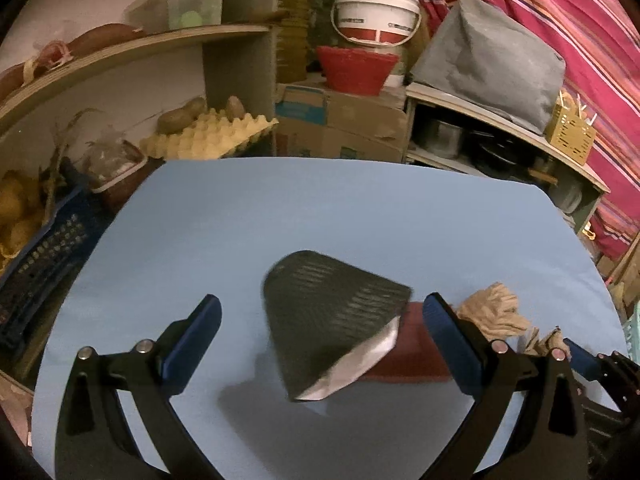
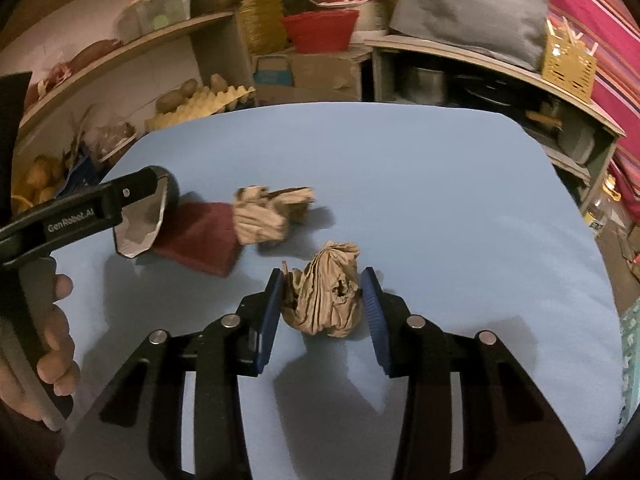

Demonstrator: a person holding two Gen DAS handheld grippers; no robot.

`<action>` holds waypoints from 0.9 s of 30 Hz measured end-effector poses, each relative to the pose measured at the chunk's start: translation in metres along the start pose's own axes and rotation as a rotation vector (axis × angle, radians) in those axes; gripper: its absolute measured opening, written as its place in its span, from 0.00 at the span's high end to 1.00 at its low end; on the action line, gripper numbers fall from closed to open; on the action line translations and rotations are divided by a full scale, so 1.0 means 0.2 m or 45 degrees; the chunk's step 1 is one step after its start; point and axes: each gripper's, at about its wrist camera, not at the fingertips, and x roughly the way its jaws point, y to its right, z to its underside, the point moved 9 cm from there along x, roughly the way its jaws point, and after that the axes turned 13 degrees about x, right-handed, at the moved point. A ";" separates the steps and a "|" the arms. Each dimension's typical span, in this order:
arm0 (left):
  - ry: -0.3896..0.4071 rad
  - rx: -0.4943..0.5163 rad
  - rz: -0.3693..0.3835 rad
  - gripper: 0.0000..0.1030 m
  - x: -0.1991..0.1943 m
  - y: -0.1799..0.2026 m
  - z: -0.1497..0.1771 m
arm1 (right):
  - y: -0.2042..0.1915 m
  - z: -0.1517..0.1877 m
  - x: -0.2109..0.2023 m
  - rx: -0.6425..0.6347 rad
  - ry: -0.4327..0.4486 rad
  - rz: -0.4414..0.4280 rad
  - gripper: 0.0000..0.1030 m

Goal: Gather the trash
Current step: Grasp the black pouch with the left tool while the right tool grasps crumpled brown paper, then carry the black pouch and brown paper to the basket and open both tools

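This looks like a home storeroom or pantry corner. Open shelves [image 1: 132, 46] on the left hold potatoes [image 1: 176, 118] on an egg tray [image 1: 208, 136], with a blue crate [image 1: 44, 252] of produce near them. At the far side a white bucket [image 1: 376, 14] sits above a red basket [image 1: 356, 70] and cardboard boxes [image 1: 340, 124]. A low shelf on the right stores metal pots [image 1: 442, 138], beside a striped pink cloth [image 1: 580, 40]. A blue-covered table [image 1: 360, 216] stands in front.

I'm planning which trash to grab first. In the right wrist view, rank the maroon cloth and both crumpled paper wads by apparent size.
1. Maroon cloth, partly hidden.
2. and 3. Paper wad between the right gripper's fingers and the farther paper wad: they look alike, and the first is nearer, so I won't rank them.
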 end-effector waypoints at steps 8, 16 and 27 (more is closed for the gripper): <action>-0.059 0.014 0.014 0.04 0.12 0.07 0.02 | 0.19 -0.03 -0.09 0.057 0.024 0.038 0.61; -0.125 -0.021 0.004 0.05 0.21 0.01 0.07 | 0.29 -0.04 -0.16 0.082 0.047 0.062 0.61; -0.141 -0.003 0.030 0.36 0.19 0.01 0.10 | 0.35 -0.05 -0.25 0.083 0.080 0.072 0.61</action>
